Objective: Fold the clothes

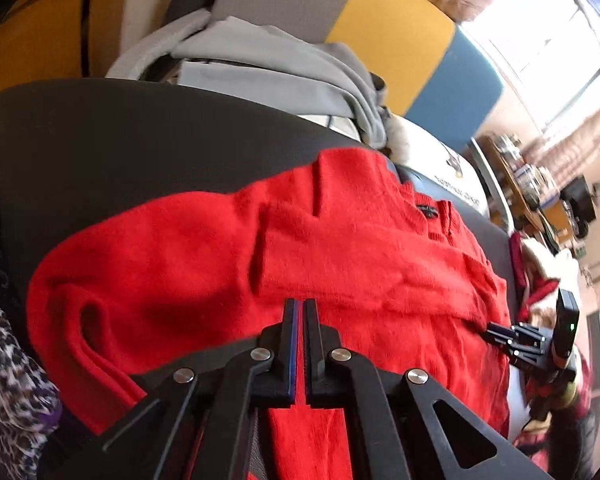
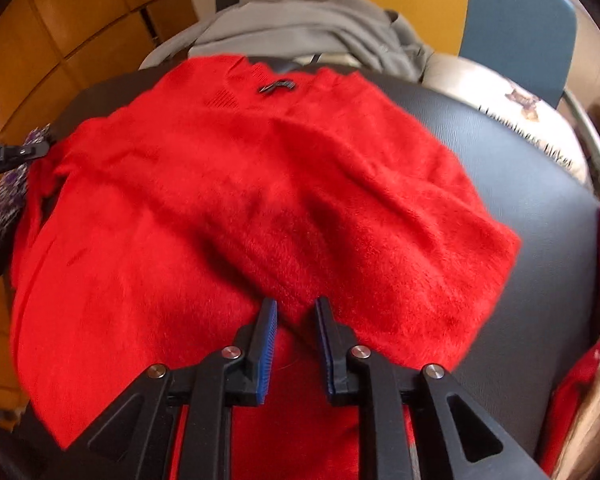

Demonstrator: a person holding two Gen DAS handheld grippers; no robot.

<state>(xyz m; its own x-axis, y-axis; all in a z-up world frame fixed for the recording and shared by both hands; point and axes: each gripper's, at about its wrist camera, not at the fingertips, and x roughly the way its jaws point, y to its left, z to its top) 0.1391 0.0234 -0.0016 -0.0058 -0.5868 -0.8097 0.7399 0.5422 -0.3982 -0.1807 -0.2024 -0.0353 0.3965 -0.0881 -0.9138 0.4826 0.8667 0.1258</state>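
A red fuzzy sweater (image 2: 220, 184) lies spread on a dark table (image 2: 520, 184), collar and black label (image 2: 278, 87) at the far side. One sleeve is folded across its body, and the cuff ends between the tips of my right gripper (image 2: 296, 310). Its blue pads stand a little apart and do not press the cloth. In the left wrist view the sweater (image 1: 340, 248) shows a bunched fold at the left. My left gripper (image 1: 302, 308) hovers over it, shut, with no cloth seen between the pads. The right gripper (image 1: 496, 332) sits at the sweater's right edge.
Grey clothes (image 2: 320, 28) are piled at the table's far side, before yellow and blue chair backs. A leopard-print cloth (image 1: 8, 360) hangs at the left edge. Red and cream garments (image 2: 592, 392) lie at the right, and a printed white cushion (image 2: 512, 100) at the back right.
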